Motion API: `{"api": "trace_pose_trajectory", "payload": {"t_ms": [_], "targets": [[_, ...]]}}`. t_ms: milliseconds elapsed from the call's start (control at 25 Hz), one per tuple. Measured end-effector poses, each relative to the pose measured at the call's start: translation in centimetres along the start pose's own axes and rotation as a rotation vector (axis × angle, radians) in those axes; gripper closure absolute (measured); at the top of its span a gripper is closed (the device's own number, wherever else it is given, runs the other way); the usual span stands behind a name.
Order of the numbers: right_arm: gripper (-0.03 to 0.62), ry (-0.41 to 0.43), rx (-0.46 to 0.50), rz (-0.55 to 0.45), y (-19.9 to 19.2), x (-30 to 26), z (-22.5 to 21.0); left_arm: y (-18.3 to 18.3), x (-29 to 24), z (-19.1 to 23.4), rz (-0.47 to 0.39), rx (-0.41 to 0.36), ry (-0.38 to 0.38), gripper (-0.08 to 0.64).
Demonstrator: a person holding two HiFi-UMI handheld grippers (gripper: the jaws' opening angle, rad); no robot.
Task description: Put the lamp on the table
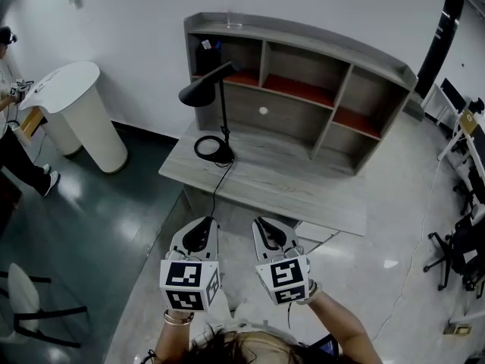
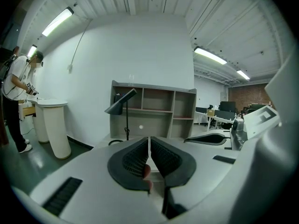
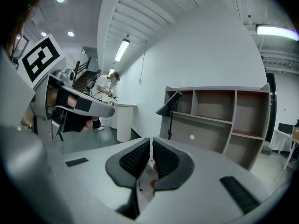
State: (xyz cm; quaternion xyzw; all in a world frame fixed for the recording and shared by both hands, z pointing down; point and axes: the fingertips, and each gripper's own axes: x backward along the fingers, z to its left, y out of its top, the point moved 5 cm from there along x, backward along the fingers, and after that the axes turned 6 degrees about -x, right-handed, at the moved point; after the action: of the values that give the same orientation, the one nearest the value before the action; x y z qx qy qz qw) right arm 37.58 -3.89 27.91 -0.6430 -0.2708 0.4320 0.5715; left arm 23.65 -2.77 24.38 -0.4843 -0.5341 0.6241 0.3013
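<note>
The black desk lamp (image 1: pixel 223 106) stands upright on the left end of the grey desk (image 1: pixel 295 184), its round base (image 1: pixel 214 149) flat on the top and its cord hanging over the front edge. Both grippers hover side by side in front of the desk, short of its edge and apart from the lamp. My left gripper (image 1: pixel 200 224) is shut with nothing between its jaws. My right gripper (image 1: pixel 265 224) is also shut and empty. The lamp (image 2: pixel 124 110) shows beyond the left gripper (image 2: pixel 149 141). In the right gripper view the lamp (image 3: pixel 171 107) stands past the right gripper (image 3: pixel 151 143).
A shelf hutch (image 1: pixel 318 89) with open compartments sits at the back of the desk. A white round pedestal table (image 1: pixel 83 116) stands at the left, with a person (image 1: pixel 11 127) beside it. Office chairs (image 1: pixel 462 256) are at the right and a chair (image 1: pixel 30 305) at the lower left.
</note>
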Motion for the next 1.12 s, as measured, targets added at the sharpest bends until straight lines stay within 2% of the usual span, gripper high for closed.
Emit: {"api": "trace_pose_trajectory", "payload": {"t_ms": [560, 800, 1120], "targets": [[0.557, 0.046, -0.009, -0.012, -1.4, 5.5, -0.4, -0.9, 2.2, -5.1, 0.027, -0.002, -0.003, 0.535], [0.559, 0.057, -0.028, -0.022, -1.9, 5.8, 0.0, -1.2, 2.7, -5.3, 0.048, -0.014, 0.003, 0.535], [0.560, 0.020, -0.045, -0.015, -1.9, 4.6, -0.7, -1.0, 1.1, -4.8, 0.056, -0.039, -0.033, 0.535]]}}
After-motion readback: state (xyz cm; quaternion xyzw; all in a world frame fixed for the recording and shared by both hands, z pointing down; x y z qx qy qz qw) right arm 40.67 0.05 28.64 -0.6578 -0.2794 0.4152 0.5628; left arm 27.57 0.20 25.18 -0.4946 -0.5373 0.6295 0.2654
